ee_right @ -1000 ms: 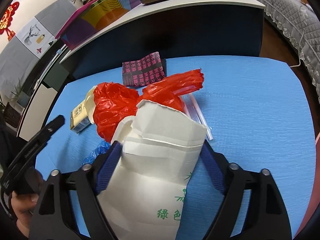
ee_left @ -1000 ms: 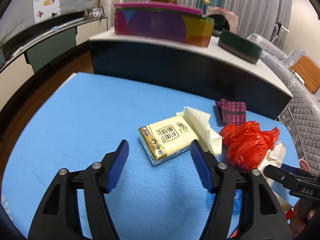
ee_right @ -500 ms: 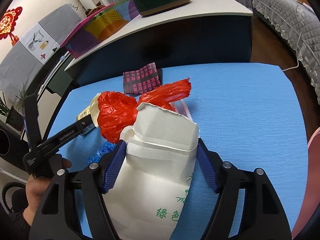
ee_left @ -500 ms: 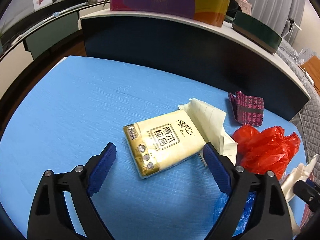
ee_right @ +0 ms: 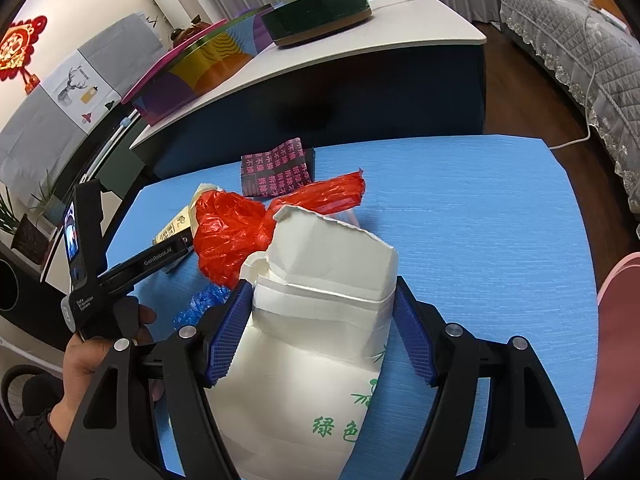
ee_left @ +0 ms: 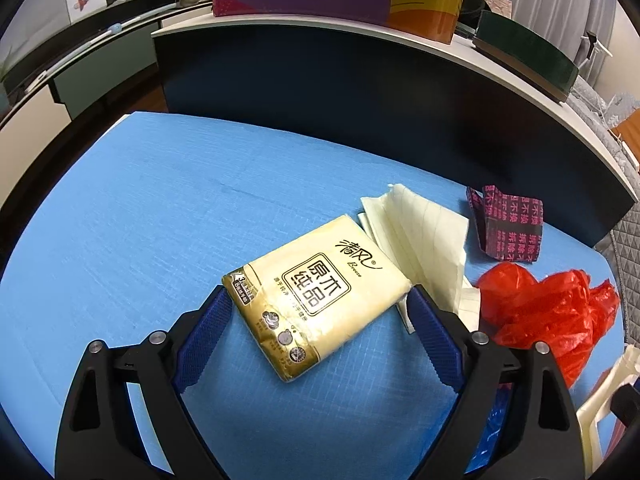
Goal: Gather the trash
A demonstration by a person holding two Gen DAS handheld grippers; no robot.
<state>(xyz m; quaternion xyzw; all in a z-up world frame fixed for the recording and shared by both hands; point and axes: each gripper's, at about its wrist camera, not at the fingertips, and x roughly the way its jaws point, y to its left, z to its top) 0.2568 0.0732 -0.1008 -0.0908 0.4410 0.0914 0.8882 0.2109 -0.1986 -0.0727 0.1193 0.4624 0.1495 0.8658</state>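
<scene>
Two tools are at work over the blue surface [ee_left: 140, 220]. We find the left tool [ee_left: 318, 312] with its jaws spread wide, straddling the yellow tissue pack [ee_left: 316, 296] — one pad at the pack's 9 o'clock corner, the other at its 3 o'clock corner. Whether either pad touches the pack we cannot tell. We judge the wide spread is set to take the pack across its full width, since it lies flat and askew.

The right tool [ee_right: 322, 332] is clamped on the white paper bag [ee_right: 320, 312], pads pressing both sides just under the torn, gaping mouth. We judge the bag is held upright and open as the receptacle for the trash.

Remaining litter sits near the bag: a crumpled red plastic bag [ee_right: 232, 236] at 11 o'clock from its mouth, a dark printed wrapper [ee_right: 276, 170] beyond at 12, loose cream tissue sheets [ee_left: 420, 240] at 2 o'clock of the pack, and a blue plastic scrap [ee_right: 204, 300] at the bag's 9 o'clock. Nothing is visibly inside the bag — its interior is hidden.
</scene>
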